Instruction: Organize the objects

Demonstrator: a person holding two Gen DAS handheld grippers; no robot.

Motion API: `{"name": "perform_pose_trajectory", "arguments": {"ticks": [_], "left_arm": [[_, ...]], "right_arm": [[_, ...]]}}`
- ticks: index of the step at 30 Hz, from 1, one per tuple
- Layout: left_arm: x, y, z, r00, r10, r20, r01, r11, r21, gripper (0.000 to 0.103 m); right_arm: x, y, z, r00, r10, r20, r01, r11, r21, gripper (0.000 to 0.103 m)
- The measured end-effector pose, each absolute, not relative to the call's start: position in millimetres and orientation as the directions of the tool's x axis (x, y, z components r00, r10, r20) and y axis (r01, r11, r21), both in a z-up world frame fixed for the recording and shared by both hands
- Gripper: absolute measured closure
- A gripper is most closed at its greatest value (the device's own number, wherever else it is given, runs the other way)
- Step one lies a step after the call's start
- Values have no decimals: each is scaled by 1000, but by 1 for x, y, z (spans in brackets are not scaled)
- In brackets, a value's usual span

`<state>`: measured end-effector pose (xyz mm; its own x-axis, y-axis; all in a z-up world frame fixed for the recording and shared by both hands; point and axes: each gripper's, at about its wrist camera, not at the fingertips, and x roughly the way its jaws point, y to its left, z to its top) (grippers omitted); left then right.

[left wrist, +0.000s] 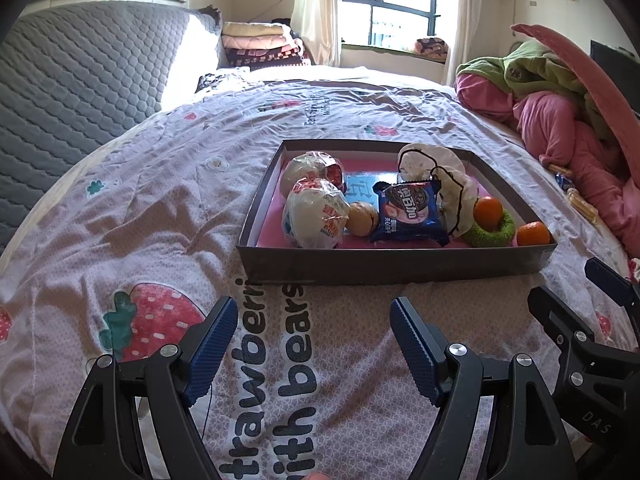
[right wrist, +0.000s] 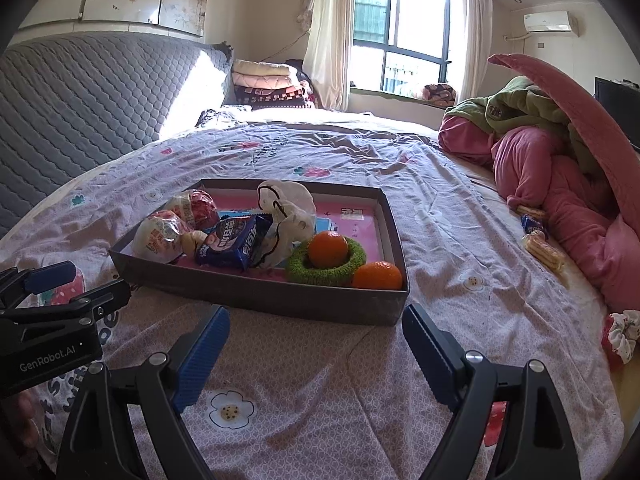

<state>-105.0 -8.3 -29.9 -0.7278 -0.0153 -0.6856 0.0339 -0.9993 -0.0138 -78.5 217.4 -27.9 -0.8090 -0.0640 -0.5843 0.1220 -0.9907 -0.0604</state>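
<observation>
The left gripper (left wrist: 312, 336) is hovering low over the bedsheet (left wrist: 168, 216), its blue-padded fingers spread wide and holding nothing, pointing toward 12 o'clock at the near wall of the tray (left wrist: 392, 268). The right gripper (right wrist: 316, 344) is hanging alongside it, jaws likewise spread and empty, aimed at the tray's near right corner.

The tray is sitting flat on the sheet, holding two wrapped buns (left wrist: 316, 216) at its 9 o'clock side, a blue cookie packet (left wrist: 408, 212) in the middle, a white plastic bag (left wrist: 448, 184) behind it, an orange (right wrist: 328, 249) nesting in a green ring (right wrist: 304, 268), and a second orange (right wrist: 377, 276) lying in the corner at 4 o'clock, touching the ring.

Open sheet is stretching between the grippers and the tray. At 2 o'clock from the right gripper, snack packets (right wrist: 538, 240) are lying beside a heap of pink bedding (right wrist: 560, 184); a floral scrunchie (right wrist: 622, 334) is resting at 3 o'clock.
</observation>
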Motion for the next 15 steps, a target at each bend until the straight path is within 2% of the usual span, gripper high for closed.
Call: {"name": "perform_pose_trajectory", "arguments": {"ticks": [15], "left_arm": [[-106,-2,-46,-724,2,-690,10,-1000,-14,24]], "right_arm": [[-77,218,-48,-797,-66,-600,127,-990,-60,15]]}}
